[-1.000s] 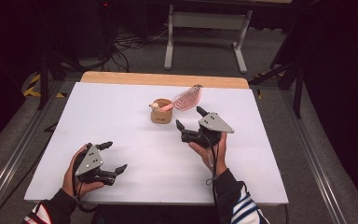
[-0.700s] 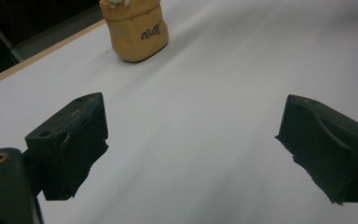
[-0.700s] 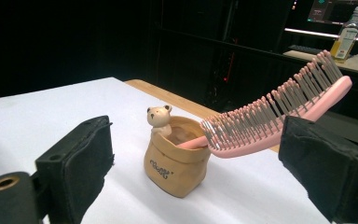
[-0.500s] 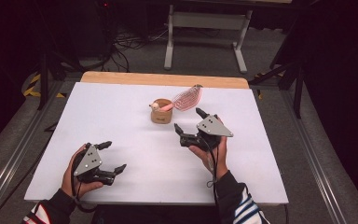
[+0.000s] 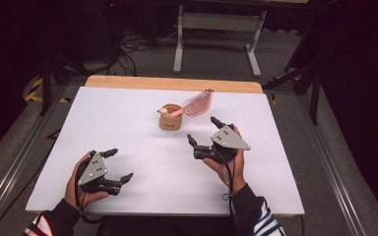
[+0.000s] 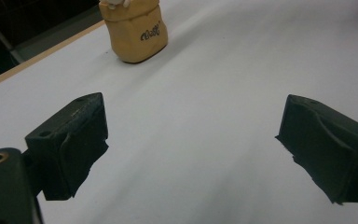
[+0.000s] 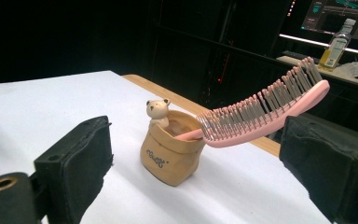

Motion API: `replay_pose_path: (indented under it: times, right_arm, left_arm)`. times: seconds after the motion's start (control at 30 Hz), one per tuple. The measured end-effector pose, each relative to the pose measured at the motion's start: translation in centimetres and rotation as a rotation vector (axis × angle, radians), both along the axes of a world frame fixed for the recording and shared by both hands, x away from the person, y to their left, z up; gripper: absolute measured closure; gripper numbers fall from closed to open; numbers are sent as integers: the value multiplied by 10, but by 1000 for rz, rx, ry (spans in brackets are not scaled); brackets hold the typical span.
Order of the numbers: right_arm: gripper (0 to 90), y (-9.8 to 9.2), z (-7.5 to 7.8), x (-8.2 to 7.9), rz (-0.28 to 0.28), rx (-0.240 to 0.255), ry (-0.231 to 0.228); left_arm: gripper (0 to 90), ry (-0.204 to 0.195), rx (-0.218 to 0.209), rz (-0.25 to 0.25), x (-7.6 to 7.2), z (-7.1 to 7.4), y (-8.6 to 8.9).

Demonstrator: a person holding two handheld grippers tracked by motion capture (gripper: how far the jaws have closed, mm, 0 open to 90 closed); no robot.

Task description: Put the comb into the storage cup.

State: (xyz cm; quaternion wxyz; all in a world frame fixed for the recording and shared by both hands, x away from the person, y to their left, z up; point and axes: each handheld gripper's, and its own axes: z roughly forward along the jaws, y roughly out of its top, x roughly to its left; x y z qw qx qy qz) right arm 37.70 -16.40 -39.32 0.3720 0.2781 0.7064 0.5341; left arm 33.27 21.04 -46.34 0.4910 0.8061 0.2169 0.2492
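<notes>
The right gripper (image 5: 203, 131) hangs just above the surface (image 5: 128, 123), a little right of the middle, jaws spread wide with nothing between them. It is aimed toward the far edge, and just beyond its tips stands one small tan pot (image 5: 170, 118) with a tiny bear figure (image 7: 158, 112) perched on its rim. One pink hairbrush (image 5: 193, 103) sits handle-down in that pot. Its long axis leans up and away toward the far right corner of the surface, with the bristled head sticking out well past the pot's rim. Seen from the right gripper view, the bristles (image 7: 261, 105) face upward and the head reaches toward the right jaw, though it is not touching it.

The left gripper (image 5: 119, 164) is held near the near left corner, well apart from the pot, and it too is wide open and empty. Its jaws point across the surface toward the pot, which shows at the top of the left gripper view.

So: two grippers, one pot, one brush, one bear.
</notes>
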Motion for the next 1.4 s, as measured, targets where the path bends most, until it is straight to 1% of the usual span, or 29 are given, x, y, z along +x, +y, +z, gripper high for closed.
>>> replay_pose_path:
  times: [0.33,0.43,0.73,0.87,1.03,1.13,1.4]
  right_arm:
    - [102,-3,1,-7,9,-20,-11]
    - [103,-5,0,-10,11,-18,-9]
    - [103,-7,-1,-15,15,-44,-19]
    - [102,-7,-3,-17,11,-71,-30]
    - [102,-7,-5,-19,16,-93,-31]
    - [101,-8,-7,-20,22,-95,-30]
    - [99,-9,-12,-23,26,-122,-33]
  left_arm:
    - [89,0,-2,-1,0,0,0]
    - [89,0,-2,-1,0,0,0]
    - [89,0,0,-1,0,0,0]
    - [89,0,0,-1,0,0,0]
    - [89,2,1,-1,0,0,0]
    - [89,2,0,-1,0,0,0]
    - [89,4,0,-2,0,0,0]
